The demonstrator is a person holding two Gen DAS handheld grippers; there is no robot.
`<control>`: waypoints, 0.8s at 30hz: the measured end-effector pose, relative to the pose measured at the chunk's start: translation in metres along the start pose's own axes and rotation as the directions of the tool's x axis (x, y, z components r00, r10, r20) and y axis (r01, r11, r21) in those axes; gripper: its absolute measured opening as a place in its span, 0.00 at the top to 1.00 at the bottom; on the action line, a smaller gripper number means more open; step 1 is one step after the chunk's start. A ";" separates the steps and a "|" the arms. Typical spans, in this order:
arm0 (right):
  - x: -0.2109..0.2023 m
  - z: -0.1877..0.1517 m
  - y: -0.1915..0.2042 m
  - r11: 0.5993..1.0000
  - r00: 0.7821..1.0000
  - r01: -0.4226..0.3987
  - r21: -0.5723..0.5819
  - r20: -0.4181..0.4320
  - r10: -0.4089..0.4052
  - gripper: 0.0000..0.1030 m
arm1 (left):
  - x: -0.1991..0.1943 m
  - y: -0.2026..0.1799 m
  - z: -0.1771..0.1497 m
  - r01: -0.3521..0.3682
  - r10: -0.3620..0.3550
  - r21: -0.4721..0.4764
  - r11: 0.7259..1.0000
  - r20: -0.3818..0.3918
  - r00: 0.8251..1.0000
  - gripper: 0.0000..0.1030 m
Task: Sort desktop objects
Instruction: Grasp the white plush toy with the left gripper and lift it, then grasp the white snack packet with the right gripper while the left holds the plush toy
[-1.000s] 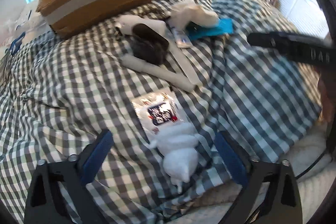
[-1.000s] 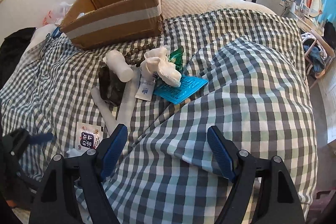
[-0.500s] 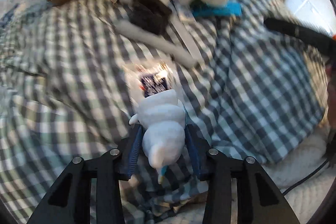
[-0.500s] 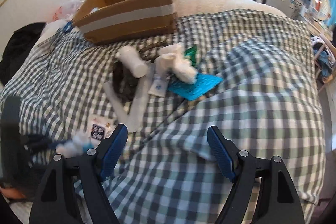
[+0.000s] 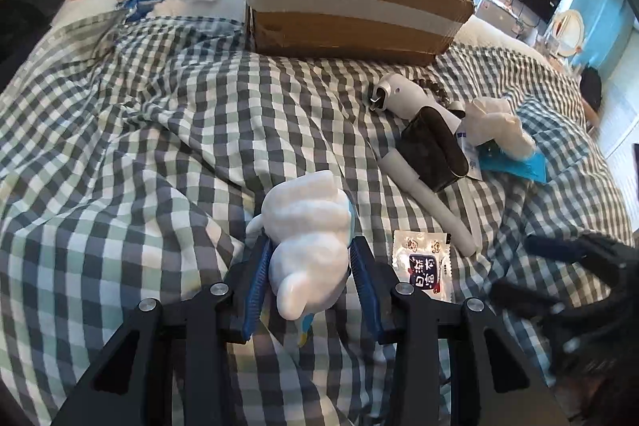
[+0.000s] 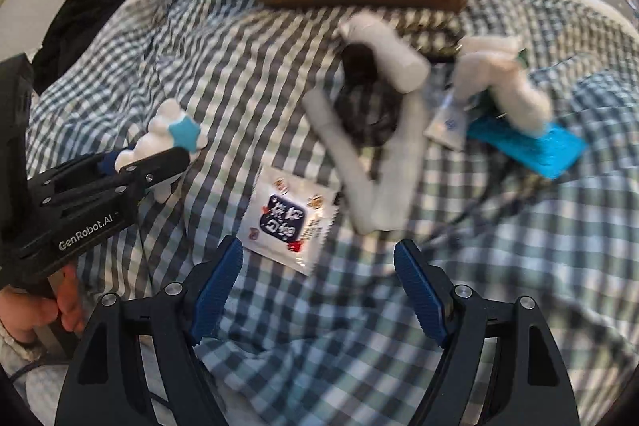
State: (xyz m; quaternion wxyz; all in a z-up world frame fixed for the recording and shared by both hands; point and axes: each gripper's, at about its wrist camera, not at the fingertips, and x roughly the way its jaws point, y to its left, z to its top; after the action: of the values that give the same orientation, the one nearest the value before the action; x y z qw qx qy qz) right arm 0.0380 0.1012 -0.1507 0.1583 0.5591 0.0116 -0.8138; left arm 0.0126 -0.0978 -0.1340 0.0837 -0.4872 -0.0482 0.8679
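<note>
Two padded jaws of the left gripper (image 5: 309,266) are clamped on a white figurine (image 5: 305,226), held up over the checked bedspread (image 5: 139,146). In that left view a cardboard box (image 5: 351,14) sits at the back, with a snack packet (image 5: 421,264) just right of the gripper.

Right view's pretty blurry: the right gripper (image 6: 319,286) hangs with jaws spread wide and nothing in them, right over the same packet (image 6: 287,216). The figurine (image 6: 169,136) shows at the left, pinched in the other gripper (image 6: 147,162).

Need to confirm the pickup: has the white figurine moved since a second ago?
Yes. The white figurine left its spot beside the snack packet, now clamped in the left gripper.
</note>
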 end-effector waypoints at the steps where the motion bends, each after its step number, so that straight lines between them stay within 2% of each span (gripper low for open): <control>1: 0.007 0.002 0.002 1.000 1.000 -0.007 0.008 -0.023 0.008 0.24 | 0.003 0.002 0.001 0.004 -0.004 -0.002 1.000 -0.002 1.000 0.60; 11: 0.052 0.017 0.009 0.998 0.990 -0.013 0.058 -0.137 0.021 0.24 | 0.020 0.007 -0.001 0.047 -0.047 -0.008 0.999 -0.007 0.999 0.60; 13: 0.059 0.020 0.010 0.997 0.987 -0.020 0.069 -0.155 0.030 0.21 | 0.023 0.007 0.000 0.053 -0.053 -0.003 0.999 -0.009 0.999 0.59; 21: 0.073 0.025 0.014 0.998 0.983 0.012 0.062 -0.185 0.000 0.20 | 0.024 0.011 0.000 0.084 -0.084 -0.010 0.996 -0.007 0.996 0.59; 24: 0.073 0.025 0.013 0.999 0.982 0.010 0.051 -0.187 -0.001 0.25 | 0.024 0.012 0.000 0.089 -0.089 -0.013 0.996 -0.006 0.996 0.59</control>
State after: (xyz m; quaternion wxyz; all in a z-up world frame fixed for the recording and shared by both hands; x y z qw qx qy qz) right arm -0.0049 0.0658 -0.2060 0.1396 0.6371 0.0069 -0.7580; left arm -0.0012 -0.1051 -0.1561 0.1193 -0.4882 -0.0751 0.8613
